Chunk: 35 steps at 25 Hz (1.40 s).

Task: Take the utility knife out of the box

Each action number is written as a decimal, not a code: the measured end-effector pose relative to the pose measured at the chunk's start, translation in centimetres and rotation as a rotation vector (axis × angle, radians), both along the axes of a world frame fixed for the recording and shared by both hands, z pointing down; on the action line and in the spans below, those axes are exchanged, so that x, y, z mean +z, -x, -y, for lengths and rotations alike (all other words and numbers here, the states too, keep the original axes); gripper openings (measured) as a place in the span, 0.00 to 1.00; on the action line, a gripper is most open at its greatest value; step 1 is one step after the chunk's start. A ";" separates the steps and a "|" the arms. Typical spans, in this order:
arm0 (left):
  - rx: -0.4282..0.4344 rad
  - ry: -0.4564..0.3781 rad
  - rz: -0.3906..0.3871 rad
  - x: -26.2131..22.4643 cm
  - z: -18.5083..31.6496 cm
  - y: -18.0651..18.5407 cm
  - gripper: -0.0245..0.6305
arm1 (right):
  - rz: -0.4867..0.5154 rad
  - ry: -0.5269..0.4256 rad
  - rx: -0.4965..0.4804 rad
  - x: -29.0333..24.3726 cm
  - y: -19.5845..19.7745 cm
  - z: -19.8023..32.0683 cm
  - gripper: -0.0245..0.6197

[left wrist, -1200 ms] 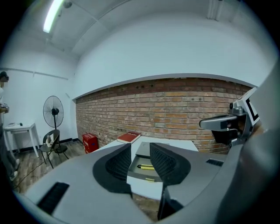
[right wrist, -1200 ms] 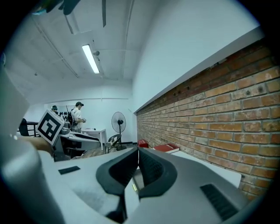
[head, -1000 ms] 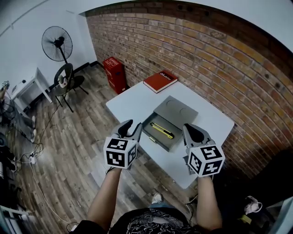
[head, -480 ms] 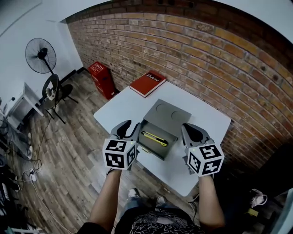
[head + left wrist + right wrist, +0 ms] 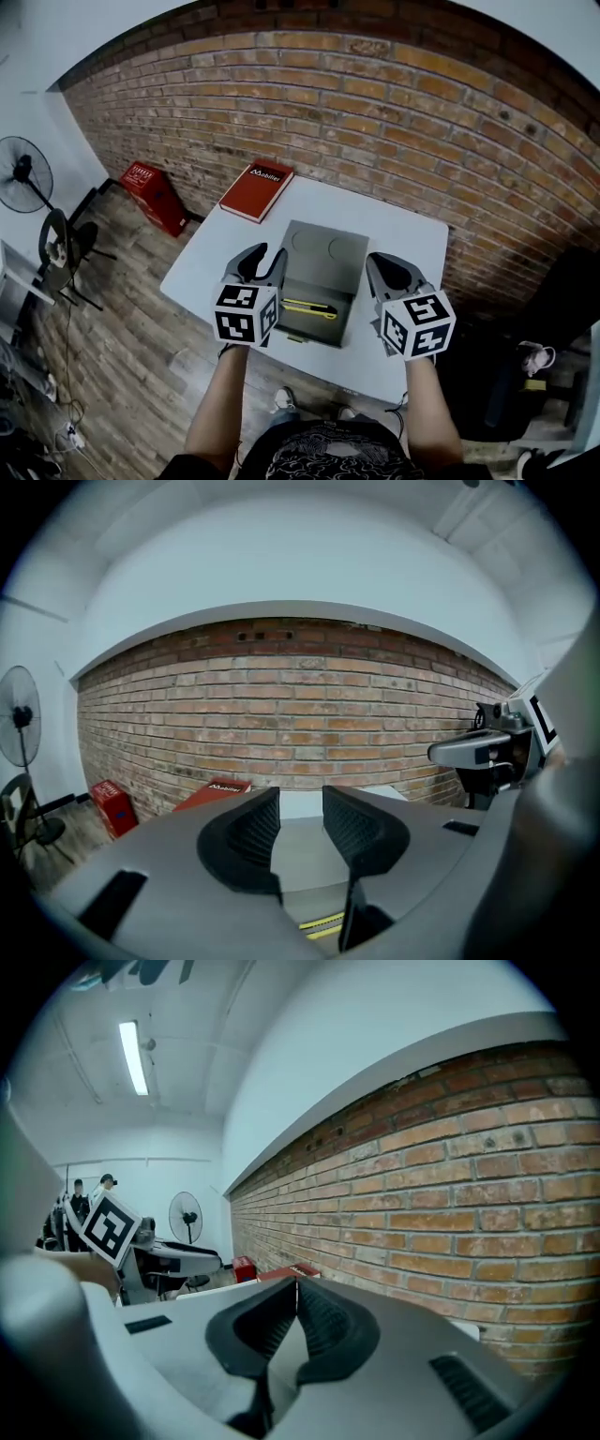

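Note:
An open grey box (image 5: 323, 246) lies on the white table (image 5: 403, 244), its lid folded back toward the brick wall. In the box's tray rests the yellow utility knife (image 5: 309, 309), also showing as a yellow strip (image 5: 323, 923) below the left jaws. My left gripper (image 5: 265, 255) hovers at the tray's left edge, open with nothing between its jaws (image 5: 300, 799). My right gripper (image 5: 386, 264) hangs at the tray's right side, shut and empty (image 5: 296, 1288). Neither touches the knife.
A red book (image 5: 256, 190) lies at the table's far left corner. A red crate (image 5: 150, 192) stands on the wood floor by the brick wall. A fan (image 5: 21, 173) and a chair (image 5: 61, 246) stand to the left.
Both grippers have moved forward over the table's near edge and now flank the box. The left one travelled further. The knife and box have not shifted on the table.

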<state>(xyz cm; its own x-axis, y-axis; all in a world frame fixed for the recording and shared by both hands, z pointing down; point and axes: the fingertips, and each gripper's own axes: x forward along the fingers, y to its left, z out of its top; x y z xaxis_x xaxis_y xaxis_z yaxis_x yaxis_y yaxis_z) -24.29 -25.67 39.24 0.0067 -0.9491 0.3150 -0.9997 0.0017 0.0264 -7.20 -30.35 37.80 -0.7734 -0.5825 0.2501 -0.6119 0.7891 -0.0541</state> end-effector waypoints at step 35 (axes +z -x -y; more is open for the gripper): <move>0.749 0.209 0.123 8.2 3.8 -6.4 0.26 | -0.005 0.001 0.361 0.2 -0.5 -0.3 0.07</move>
